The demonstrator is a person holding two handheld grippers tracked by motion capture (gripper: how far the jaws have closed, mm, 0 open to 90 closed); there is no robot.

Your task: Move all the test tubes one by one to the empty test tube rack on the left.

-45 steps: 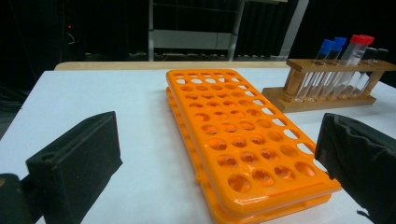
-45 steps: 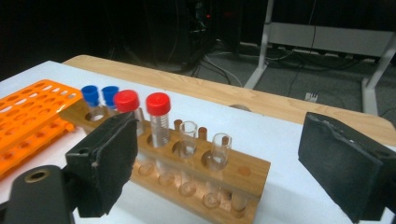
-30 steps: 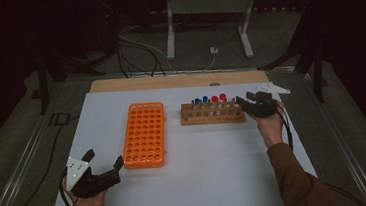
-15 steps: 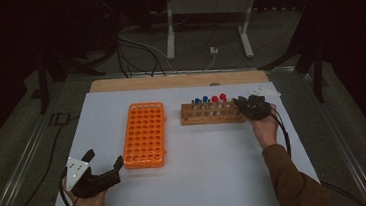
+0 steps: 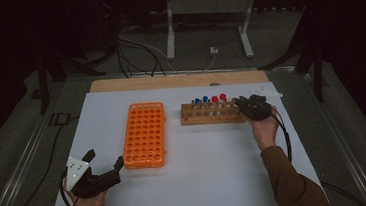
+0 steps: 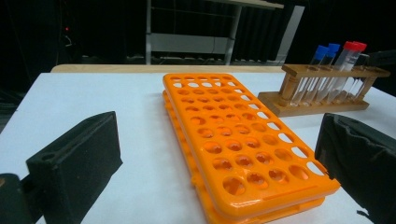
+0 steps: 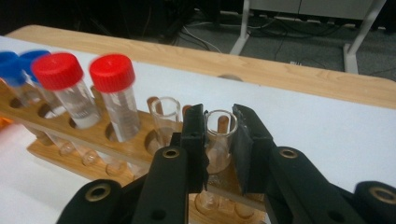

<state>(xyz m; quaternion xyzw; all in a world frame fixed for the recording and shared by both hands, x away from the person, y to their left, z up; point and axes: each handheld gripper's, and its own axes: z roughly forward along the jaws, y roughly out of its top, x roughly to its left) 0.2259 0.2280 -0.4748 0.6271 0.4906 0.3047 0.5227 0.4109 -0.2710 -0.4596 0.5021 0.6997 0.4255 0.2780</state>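
Right tongs [image 7: 219, 140] have moved in from the 3 o'clock end of the wooden rack [image 5: 212, 115] and just closed on the uncapped tube [image 7: 219, 135], upright in the end hole. Left tongs [image 6: 210, 186] gape idle, well apart.

Dark room, grey metal stand [image 5: 208, 10]

tube [image 7: 219, 140]: clear, glossy glass or plastic — uncapped
tube rack [image 7: 107, 140]: bare wood, matt
orange rack [image 6: 243, 144]: smooth plastic — slight sheen
right gripper [image 7: 219, 135] pads: matt black
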